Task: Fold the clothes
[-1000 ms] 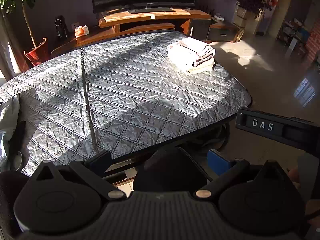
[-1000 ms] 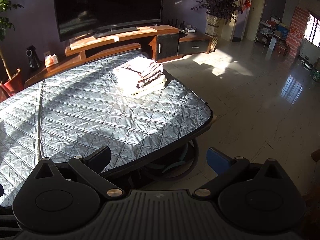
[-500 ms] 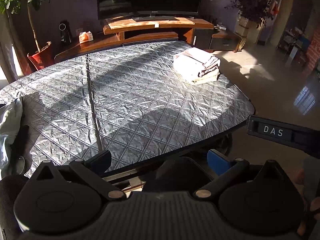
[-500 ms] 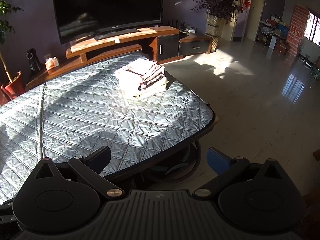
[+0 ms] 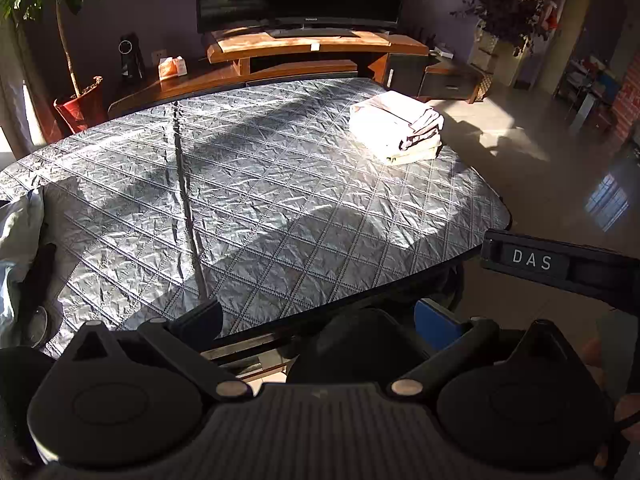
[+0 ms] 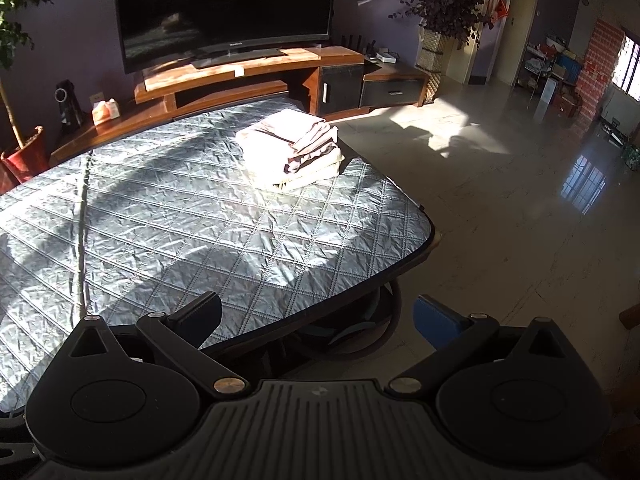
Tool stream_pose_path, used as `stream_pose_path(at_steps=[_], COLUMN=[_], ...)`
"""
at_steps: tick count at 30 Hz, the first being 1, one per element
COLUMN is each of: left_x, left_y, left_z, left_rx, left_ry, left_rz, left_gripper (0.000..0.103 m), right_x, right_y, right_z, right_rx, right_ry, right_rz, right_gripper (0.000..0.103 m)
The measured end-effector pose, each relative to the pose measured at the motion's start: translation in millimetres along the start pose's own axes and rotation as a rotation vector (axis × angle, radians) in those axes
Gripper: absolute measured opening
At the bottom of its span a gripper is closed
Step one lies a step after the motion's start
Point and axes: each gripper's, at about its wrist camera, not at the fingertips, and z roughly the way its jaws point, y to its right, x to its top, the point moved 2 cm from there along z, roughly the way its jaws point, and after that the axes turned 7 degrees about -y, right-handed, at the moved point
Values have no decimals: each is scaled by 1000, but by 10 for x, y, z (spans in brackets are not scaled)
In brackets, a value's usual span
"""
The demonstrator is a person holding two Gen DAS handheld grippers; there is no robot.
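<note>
Both tongs spread wide, holding nothing, above the quilted table [image 5: 280, 200].
Reach left for the crumpled cloth [image 5: 16, 232]; leave the folded stack [image 6: 292, 152] undisturbed.

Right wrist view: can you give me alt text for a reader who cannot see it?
An open, empty right claw hangs over the near edge of a table under a grey quilted cover. A stack of folded clothes sits in sunlight at the far right corner. Beyond are a TV on a wooden stand and a shiny tiled floor.
</note>
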Motion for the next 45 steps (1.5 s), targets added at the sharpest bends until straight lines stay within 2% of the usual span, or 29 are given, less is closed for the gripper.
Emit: stream_pose_path(at_steps=[26, 45], left_x=[-31, -69], left_y=[-163, -328], left_z=[126, 254], left_rx=[23, 36], left_ry=[-29, -70], left_rz=[-35, -102], left_gripper=[102, 102], right_x=[-61, -117], right_y=[-233, -353], right_z=[107, 207], right_rx=[29, 47], right_ry=[-36, -65], right_rz=[-53, -75], right_gripper=[103, 103])
